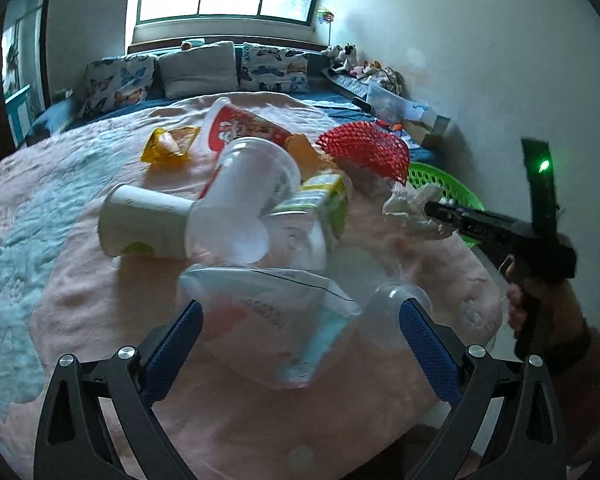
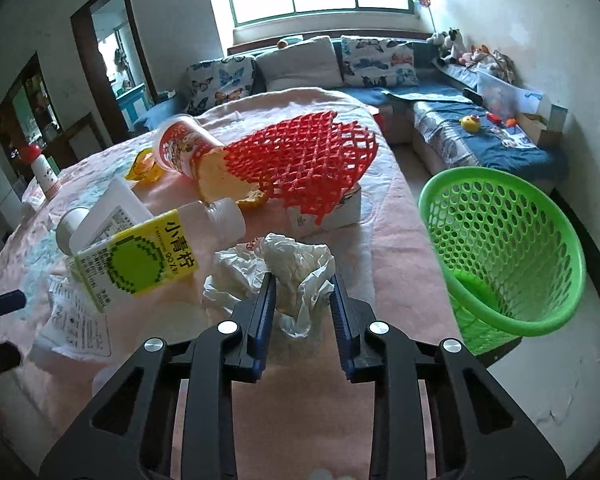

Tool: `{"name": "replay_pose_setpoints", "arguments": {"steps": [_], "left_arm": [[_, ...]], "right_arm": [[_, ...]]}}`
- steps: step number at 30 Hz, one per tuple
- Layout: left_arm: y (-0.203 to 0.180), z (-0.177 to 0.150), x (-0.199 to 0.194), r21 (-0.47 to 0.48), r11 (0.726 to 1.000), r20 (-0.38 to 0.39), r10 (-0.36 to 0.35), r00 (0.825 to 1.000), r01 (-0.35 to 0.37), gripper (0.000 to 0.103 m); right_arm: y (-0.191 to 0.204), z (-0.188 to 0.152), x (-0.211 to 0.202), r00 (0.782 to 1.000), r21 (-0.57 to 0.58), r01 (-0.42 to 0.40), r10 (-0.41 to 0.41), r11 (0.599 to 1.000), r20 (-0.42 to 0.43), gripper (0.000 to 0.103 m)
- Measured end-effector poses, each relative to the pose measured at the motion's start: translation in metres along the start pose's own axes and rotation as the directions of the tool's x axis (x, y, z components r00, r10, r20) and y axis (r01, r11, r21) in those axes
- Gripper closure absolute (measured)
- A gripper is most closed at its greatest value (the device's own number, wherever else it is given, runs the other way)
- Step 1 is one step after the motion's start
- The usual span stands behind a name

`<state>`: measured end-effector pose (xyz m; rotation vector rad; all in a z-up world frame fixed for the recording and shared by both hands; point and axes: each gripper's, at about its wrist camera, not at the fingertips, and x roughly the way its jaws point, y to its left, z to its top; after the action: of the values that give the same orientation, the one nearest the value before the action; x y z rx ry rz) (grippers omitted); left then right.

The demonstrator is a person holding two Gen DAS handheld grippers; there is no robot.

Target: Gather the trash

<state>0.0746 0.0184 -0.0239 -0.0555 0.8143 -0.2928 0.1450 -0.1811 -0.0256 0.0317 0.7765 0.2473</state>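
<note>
One wad of crumpled white paper [image 2: 296, 276] lies on the pink quilted cover [image 2: 396, 240], pinched between the blue ribbed pads of your right gripper [image 2: 303, 300]. Beside the table stands the green perforated plastic basket [image 2: 512, 240]; what lies in it cannot be made out. Your left gripper [image 1: 300, 320] stands spread wide over a clear plastic pouch [image 1: 276, 316], clamping nothing. Further back lie a lime carton [image 2: 140, 264], a red foam net [image 2: 308, 160] and a paper cup [image 2: 184, 148].

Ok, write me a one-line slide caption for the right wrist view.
Right gripper shut on crumpled white paper on the pink-covered table, green basket waiting alongside.
</note>
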Motion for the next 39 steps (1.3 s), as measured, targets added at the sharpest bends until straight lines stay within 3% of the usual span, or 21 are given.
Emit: {"name": "replay_pose_setpoints", "arguments": {"steps": [2, 9, 13, 20, 30, 39], "left_arm": [[-0.008, 0.000, 0.006, 0.024, 1.000, -0.009, 0.013, 1.000, -0.012, 0.026], [-0.015, -0.001, 0.023, 0.023, 0.999, -0.044, 0.048, 0.998, -0.047, 0.042], [-0.013, -0.003, 0.027, 0.000, 0.999, -0.077, 0.033, 0.996, -0.033, 0.060], [-0.013, -0.007, 0.016, 0.021, 0.999, -0.071, 0.030, 0.997, -0.028, 0.090], [-0.007, -0.004, -0.043, 0.037, 0.999, 0.004, -0.003, 1.000, 0.003, 0.097], [-0.022, 0.038, -0.073, 0.124, 0.992, 0.123, -0.028, 0.992, 0.013, 0.098]], "right_arm": [[-0.001, 0.000, -0.005, 1.000, 0.004, 0.001, -0.001, 1.000, 0.008, 0.075], [-0.009, -0.003, -0.020, 0.999, 0.011, 0.006, -0.006, 1.000, 0.037, 0.075], [-0.012, -0.005, -0.025, 0.999, 0.009, 0.006, -0.007, 1.000, 0.047, 0.075], [-0.013, -0.008, -0.030, 0.998, 0.015, 0.006, -0.007, 1.000, 0.055, 0.075], [-0.028, -0.003, -0.045, 0.994, 0.036, 0.059, -0.061, 0.998, 0.087, 0.075], [-0.075, 0.009, -0.039, 0.979, 0.091, 0.178, -0.186, 0.980, 0.082, 0.075]]}}
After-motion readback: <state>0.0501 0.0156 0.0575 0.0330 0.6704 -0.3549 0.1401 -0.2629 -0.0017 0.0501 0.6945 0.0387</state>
